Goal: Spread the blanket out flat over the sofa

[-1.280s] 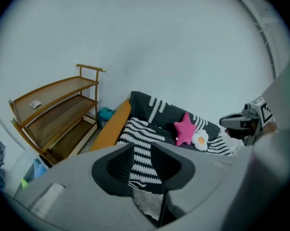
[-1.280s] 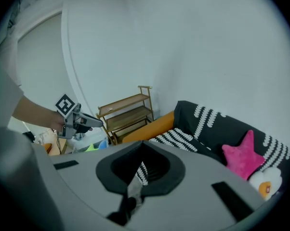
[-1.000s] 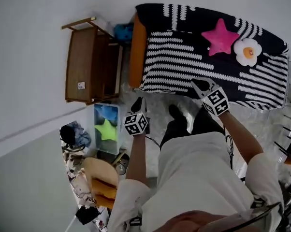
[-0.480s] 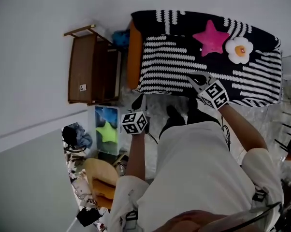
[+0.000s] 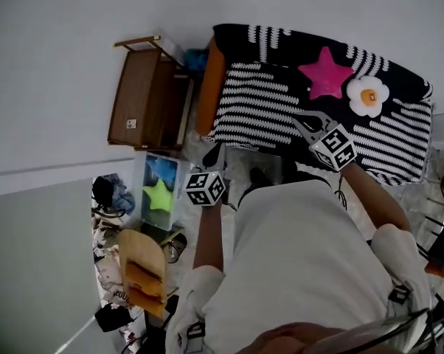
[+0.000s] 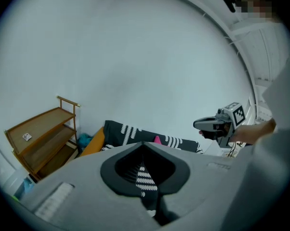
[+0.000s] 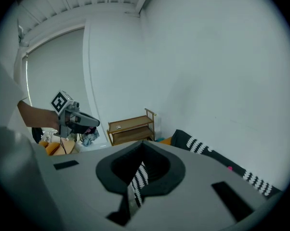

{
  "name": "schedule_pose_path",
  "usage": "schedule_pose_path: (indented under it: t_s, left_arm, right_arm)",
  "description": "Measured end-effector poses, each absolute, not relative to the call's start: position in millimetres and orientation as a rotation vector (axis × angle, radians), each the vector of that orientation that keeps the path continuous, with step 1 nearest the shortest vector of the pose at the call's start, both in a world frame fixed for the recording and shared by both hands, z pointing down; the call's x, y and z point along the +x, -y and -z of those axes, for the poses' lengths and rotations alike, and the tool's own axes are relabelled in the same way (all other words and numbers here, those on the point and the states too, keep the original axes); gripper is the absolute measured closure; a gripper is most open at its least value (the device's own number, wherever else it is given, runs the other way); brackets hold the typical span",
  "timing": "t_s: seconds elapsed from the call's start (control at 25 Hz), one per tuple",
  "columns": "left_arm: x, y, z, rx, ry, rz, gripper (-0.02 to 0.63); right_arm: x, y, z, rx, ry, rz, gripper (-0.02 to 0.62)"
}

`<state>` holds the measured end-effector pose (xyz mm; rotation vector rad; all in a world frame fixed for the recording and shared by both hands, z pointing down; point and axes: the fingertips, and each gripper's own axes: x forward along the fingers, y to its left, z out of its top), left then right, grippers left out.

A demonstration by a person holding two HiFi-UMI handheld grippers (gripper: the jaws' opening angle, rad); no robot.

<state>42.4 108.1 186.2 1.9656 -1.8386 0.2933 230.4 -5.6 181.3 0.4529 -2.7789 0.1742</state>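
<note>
Blanket [image 5: 266, 102]: spread flat over sofa [image 5: 209, 87].
Your left gripper [image 5: 217, 151]: jaws together, empty, off sofa's front.
Your right gripper [image 5: 304, 122]: jaws together, empty, above sofa's front edge.

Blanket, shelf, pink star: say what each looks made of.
Blanket: soft knit or woven fabric, matte. It is black with rows of white stitch-like dashes and drapes limply at its front edge.
Shelf: wood, brown with a slight sheen, seen in its slim rails and flat boards.
Pink star: probably plush fabric, matte. Its points look puffy and rounded, but it is too small to be sure.
</note>
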Motion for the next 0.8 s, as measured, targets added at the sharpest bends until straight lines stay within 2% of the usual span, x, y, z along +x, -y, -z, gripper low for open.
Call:
schedule_pose_path:
  t_s: [0.8]
  left_arm:
    - [66, -116, -154, 2.016, 1.875, -0.295, 0.583]
  right_arm:
    - [282, 11, -155, 0.569, 2.85, -0.222, 0.594]
